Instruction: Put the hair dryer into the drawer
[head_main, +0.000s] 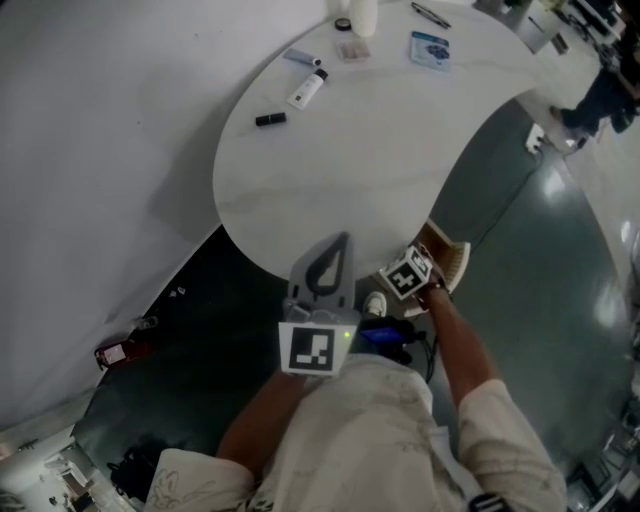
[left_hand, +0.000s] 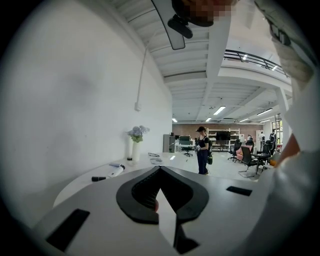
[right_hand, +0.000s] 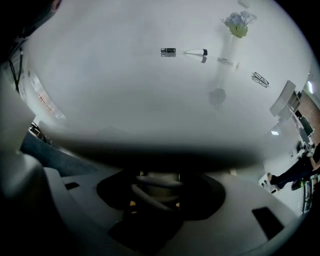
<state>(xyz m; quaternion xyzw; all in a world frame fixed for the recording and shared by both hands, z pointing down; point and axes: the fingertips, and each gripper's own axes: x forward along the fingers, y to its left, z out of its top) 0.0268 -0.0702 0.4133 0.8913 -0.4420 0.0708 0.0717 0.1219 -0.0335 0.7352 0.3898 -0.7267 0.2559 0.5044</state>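
In the head view my right gripper (head_main: 404, 284) points steeply down at the near edge of the white table (head_main: 380, 170), beside an open wooden drawer (head_main: 456, 262) under the tabletop. In the right gripper view a pale rounded hair dryer (right_hand: 159, 190) with its cord curved over it fills the wide gap between the right gripper's (right_hand: 159, 200) jaws, in shadow under the table edge. My left gripper (head_main: 333, 258) is held level over the near table edge. Its jaws meet at the tips in the left gripper view (left_hand: 161, 170), with nothing between them.
At the table's far side lie a black tube (head_main: 270, 119), a white tube (head_main: 307, 88), a blue packet (head_main: 430, 48) and a white vase (head_main: 363, 15). A red object (head_main: 118, 352) lies on the dark floor at the left. A person (left_hand: 202, 150) stands far off.
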